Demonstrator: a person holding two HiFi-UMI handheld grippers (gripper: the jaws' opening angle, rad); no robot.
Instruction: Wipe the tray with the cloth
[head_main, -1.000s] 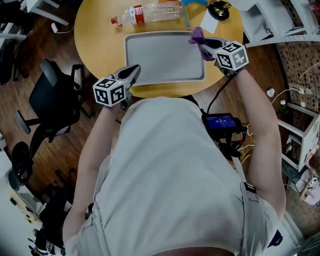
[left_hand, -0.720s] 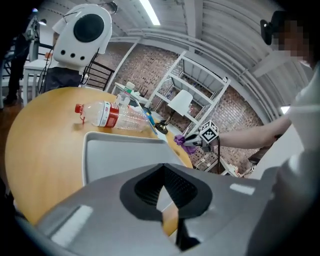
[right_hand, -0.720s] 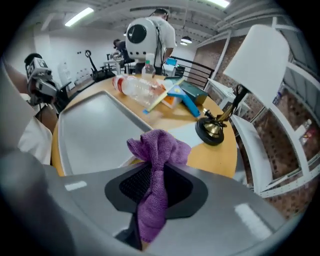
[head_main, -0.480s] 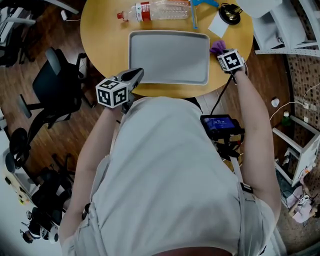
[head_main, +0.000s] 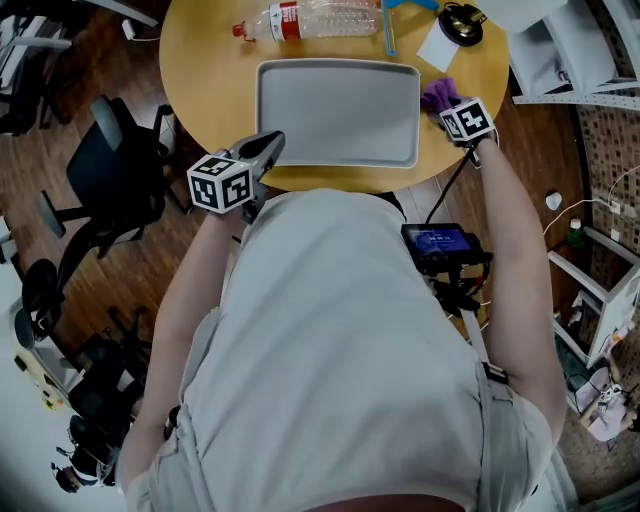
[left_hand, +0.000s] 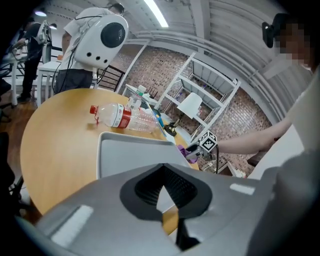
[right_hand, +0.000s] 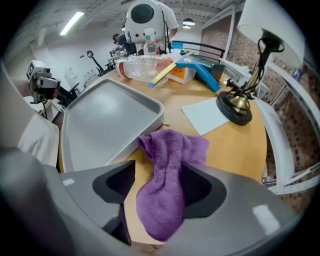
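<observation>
**A:** What carries it all?

**B:** A round yellow wooden tabletop (head_main: 200, 70). A grey rectangular plastic tray (head_main: 337, 110) lies in the middle of it, one long side near the tabletop's front edge.

**A:** And the grippers?

**B:** The left gripper (left_hand: 163, 172) hangs off the tabletop's front edge, near the tray's front left corner. Its jaws meet at the tips with nothing between them. The right gripper (right_hand: 159, 190) points steeply down over the tabletop beside the tray's right short side. Its jaws have just been opening and now stand wide.

**A:** Holding anything?

**B:** No. A purple fleecy cloth (right_hand: 170, 165) lies loose between them on the tabletop, one end up against the tray's outer rim near its front right corner. It is not on the tray.

**A:** Any writing?

**B:** A clear plastic bottle (head_main: 310, 18) lies on its side beyond the tray's far long side. Its red label (head_main: 285, 17) has print too small to read. Each gripper's marker cube (head_main: 220, 183) shows only black and white squares.

**A:** Anything smaller?

**B:** A white sheet of paper (head_main: 437, 48) lies off the tray's far right corner, blank as far as I can see
</observation>
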